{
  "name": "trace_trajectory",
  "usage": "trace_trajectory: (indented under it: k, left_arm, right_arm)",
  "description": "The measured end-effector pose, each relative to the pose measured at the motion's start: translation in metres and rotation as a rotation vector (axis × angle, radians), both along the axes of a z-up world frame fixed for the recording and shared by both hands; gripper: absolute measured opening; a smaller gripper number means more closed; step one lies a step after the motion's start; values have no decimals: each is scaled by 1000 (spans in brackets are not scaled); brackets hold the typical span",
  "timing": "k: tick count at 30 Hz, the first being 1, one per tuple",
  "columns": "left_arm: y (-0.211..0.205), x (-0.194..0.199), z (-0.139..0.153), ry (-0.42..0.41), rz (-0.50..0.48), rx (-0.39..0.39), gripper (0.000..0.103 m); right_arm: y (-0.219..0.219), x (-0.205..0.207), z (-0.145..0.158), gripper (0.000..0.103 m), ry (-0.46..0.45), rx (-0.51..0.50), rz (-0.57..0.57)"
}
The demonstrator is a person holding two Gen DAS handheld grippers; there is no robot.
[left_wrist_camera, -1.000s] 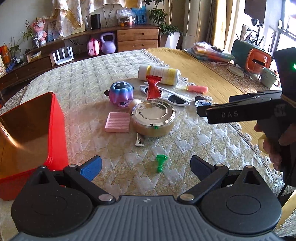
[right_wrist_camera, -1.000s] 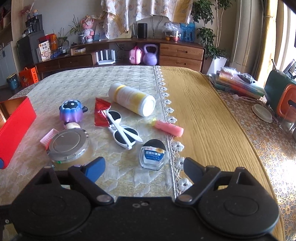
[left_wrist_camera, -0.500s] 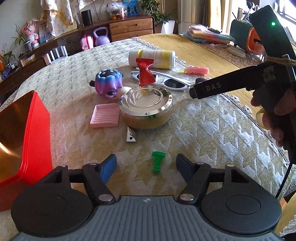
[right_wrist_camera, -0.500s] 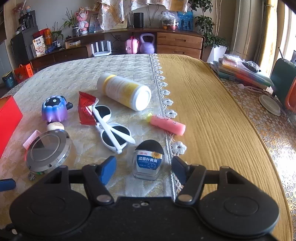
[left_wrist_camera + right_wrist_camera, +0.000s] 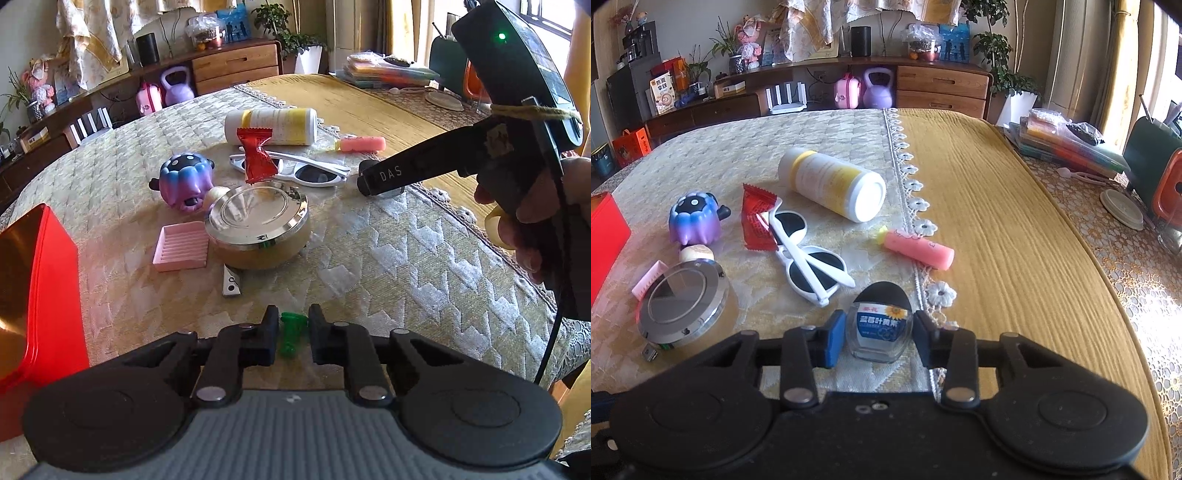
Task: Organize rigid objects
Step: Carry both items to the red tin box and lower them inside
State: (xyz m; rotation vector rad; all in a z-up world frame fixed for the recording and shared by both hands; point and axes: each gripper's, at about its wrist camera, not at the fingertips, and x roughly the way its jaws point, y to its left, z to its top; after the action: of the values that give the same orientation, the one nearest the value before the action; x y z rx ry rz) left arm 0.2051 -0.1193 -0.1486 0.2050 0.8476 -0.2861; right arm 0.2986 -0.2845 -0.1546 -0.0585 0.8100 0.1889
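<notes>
Left gripper [image 5: 293, 334] is clamped on the tiny green plastic peg [image 5: 291, 332]: light, stiff, slippery. Right gripper [image 5: 879, 338] is closing around the small black-capped glass bottle [image 5: 881, 325]; grab its flat sides.

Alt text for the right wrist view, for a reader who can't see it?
The right tongs are closing around a small bottle on the tablecloth. Beyond lie white sunglasses, a pink tube and a white canister.
</notes>
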Motion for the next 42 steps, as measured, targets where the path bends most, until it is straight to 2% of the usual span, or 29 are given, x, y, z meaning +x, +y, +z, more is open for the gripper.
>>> trace_trajectory:
  k: [9, 21, 35, 42]
  left_arm:
    - [11, -3, 6, 12, 38, -14, 15]
    - [50, -18, 36, 6, 131, -67, 15]
    - [132, -20, 80, -36, 298, -132, 15]
    - [183, -13, 94, -59, 392, -133, 15]
  right_arm:
    - [2, -22, 16, 39, -10, 37, 0]
    - [29, -67, 58, 39, -46, 87, 101]
    - [99, -88, 99, 38, -71, 106, 274]
    - [141, -90, 112, 39, -84, 107, 360]
